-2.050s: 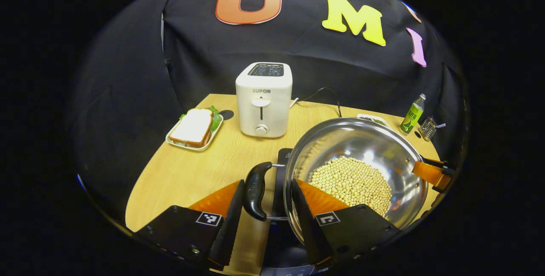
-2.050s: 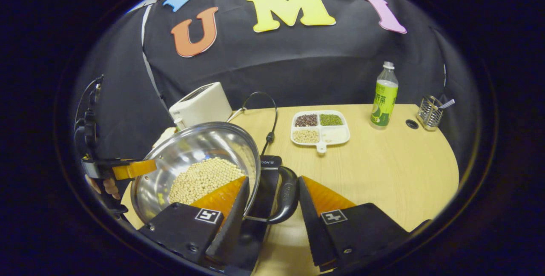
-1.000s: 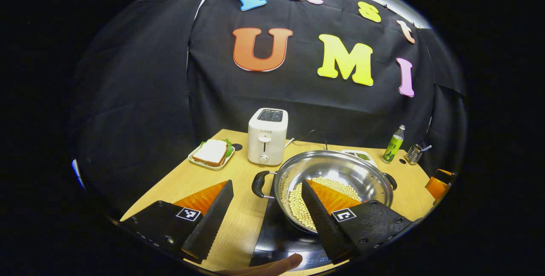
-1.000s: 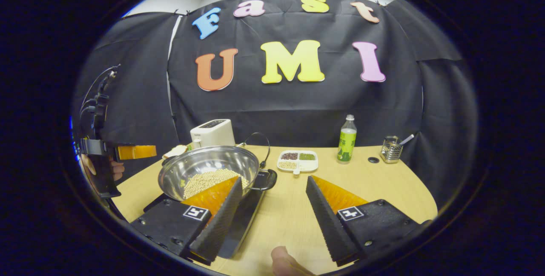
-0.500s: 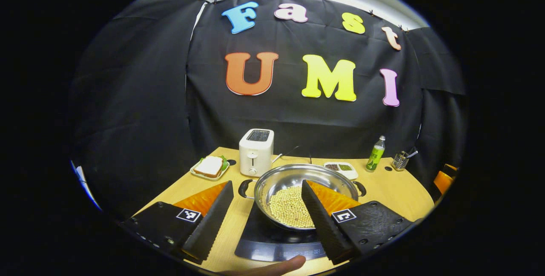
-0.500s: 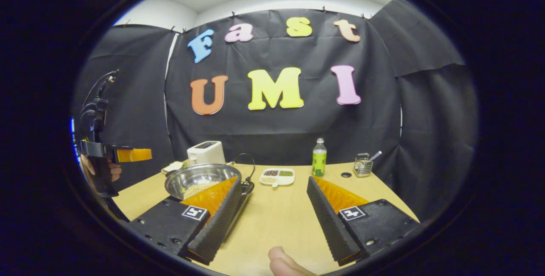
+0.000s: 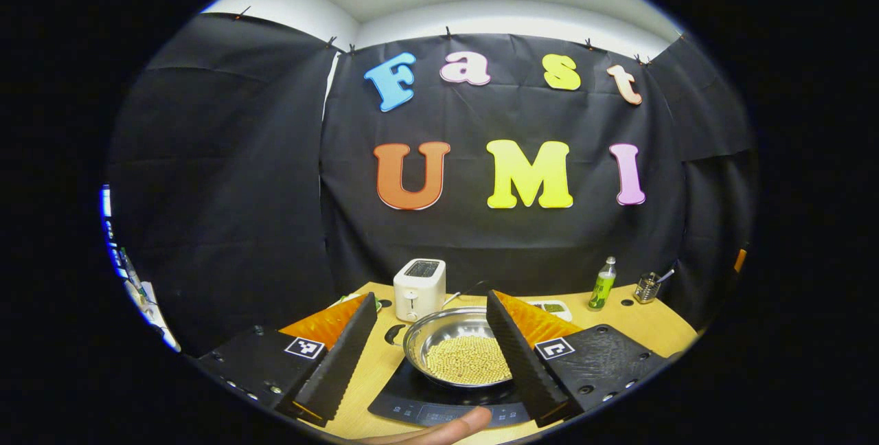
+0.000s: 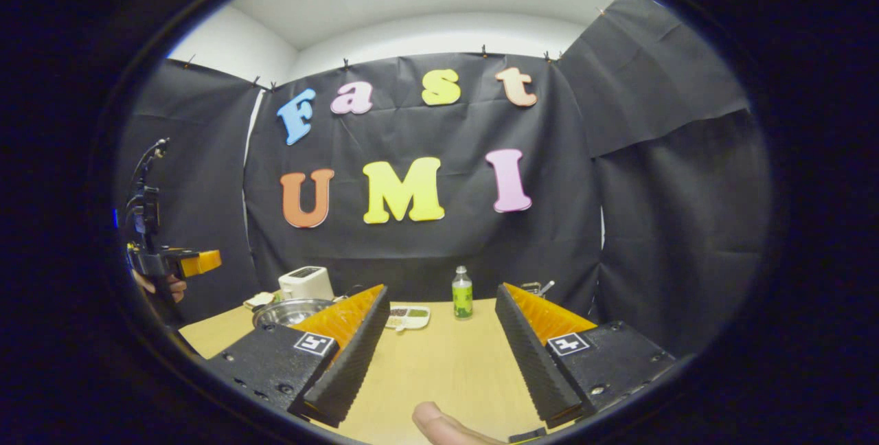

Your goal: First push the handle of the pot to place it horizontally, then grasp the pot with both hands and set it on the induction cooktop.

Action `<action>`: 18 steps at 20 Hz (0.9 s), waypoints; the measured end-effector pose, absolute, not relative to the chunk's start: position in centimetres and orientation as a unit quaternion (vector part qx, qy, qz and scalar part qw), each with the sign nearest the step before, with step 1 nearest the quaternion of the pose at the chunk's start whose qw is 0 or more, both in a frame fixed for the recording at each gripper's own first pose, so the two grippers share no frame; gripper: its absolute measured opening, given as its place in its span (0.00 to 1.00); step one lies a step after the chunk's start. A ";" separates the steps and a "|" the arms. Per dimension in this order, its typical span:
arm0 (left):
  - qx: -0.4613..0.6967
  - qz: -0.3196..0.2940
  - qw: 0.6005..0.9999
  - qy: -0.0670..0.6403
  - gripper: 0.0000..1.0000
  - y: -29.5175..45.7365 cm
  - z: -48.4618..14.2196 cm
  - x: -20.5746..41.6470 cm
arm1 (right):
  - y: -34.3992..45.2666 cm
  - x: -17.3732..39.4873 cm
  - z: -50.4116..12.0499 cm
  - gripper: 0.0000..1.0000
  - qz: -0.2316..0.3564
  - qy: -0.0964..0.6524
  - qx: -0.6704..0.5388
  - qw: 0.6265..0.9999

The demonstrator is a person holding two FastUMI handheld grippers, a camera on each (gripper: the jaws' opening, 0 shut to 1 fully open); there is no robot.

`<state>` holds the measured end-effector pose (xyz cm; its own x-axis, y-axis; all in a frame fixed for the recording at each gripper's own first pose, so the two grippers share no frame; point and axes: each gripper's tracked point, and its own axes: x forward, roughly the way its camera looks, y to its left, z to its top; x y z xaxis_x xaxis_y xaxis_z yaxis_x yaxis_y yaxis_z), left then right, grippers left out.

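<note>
Pot sits on the cooktop, beans inside. I judge it heavy and slick; the side handles are my holds. My left gripper and right gripper gape wide, holding nothing.

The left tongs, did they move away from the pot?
Yes. The left tongs have pulled back and up from the pot: two seconds ago they straddled its handle, and now pot and toaster look small and far.

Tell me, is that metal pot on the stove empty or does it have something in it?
Not empty. In the left gripper view the pot sits on the induction cooktop with a layer of pale round beans covering its bottom.
</note>
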<state>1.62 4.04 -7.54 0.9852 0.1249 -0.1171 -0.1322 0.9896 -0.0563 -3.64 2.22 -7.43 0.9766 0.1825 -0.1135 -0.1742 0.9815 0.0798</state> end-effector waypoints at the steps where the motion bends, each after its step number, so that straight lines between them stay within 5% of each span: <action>1: -0.034 0.060 0.997 0.045 0.95 3.4 -6.5 1.1 | 1.4 -4.0 -6.6 0.98 0.085 0.051 0.029 0.995; 10: -0.064 0.010 0.997 -0.036 0.95 -1.8 -1.0 -5.1 | -3.4 -8.9 -0.8 0.96 0.034 -0.044 0.026 0.998; 18: -0.031 -0.030 0.999 -0.012 0.95 -6.1 -1.5 -9.2 | -4.6 -9.7 -1.5 0.96 0.037 -0.045 0.035 0.998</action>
